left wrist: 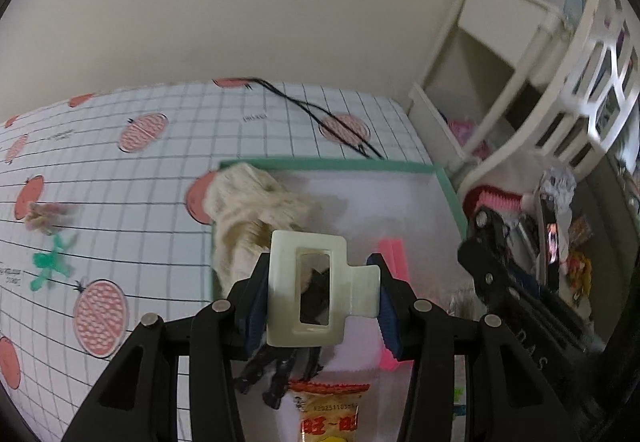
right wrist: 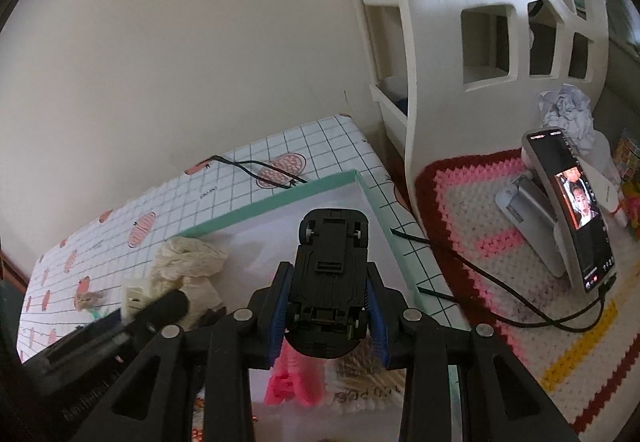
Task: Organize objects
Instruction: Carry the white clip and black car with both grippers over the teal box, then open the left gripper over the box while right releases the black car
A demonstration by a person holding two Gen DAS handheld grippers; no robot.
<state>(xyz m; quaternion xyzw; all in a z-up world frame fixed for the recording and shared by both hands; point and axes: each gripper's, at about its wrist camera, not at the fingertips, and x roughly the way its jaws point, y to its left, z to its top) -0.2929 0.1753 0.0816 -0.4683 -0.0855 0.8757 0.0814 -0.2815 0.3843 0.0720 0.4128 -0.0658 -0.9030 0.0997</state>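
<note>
so the green-edged tray (left wrist: 450, 186) lay on the checked table, right below both claws. a cream cloth (left wrist: 256, 210) sat in its far left corner. the right claw (right wrist: 328, 316) was squeezed on a black toy car (right wrist: 330, 274), upside down, its long side pointing away over the tray. the left claw (left wrist: 320, 298) pinched a cream hair clip (left wrist: 316, 290), standing tall, above the tray's near part.

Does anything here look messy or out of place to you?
Yes. A cream cloth lies crumpled and hangs over the edge of the green-rimmed tray. A green figure and a small tuft lie loose on the tablecloth. The toy car is held belly-up.
</note>
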